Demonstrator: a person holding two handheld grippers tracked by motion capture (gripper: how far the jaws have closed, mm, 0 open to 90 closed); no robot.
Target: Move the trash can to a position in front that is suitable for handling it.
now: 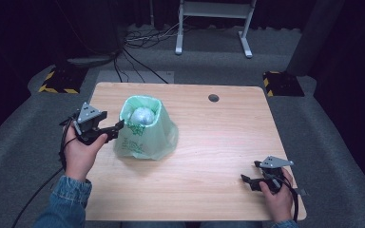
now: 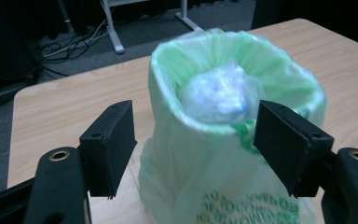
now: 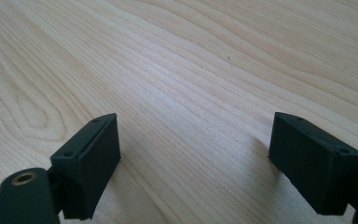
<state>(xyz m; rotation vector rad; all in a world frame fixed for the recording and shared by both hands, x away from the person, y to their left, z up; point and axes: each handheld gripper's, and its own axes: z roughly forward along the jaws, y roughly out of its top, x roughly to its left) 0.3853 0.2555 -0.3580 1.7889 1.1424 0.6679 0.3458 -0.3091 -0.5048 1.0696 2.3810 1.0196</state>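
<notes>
A: Now logging the left claw (image 1: 118,126): where is it sitting?

B: It is hovering at the left side of the green bag (image 1: 145,130), jaws spread wide. In the left claw view, the claw (image 2: 196,140) is framing the bag (image 2: 223,154) just below its rim, one jaw on each side, neither pad pressing the plastic.

A: And the bag itself?

B: It is standing upright on the surface (image 1: 218,142), left of centre, mouth open. A pale crumpled wad (image 1: 142,115) is lying inside, near the top.

A: Right claw (image 1: 247,181)?

B: It is resting low at the near right corner, well apart from the bag. Its jaws are standing wide open over bare wood (image 3: 191,84), gripping nothing.
</notes>
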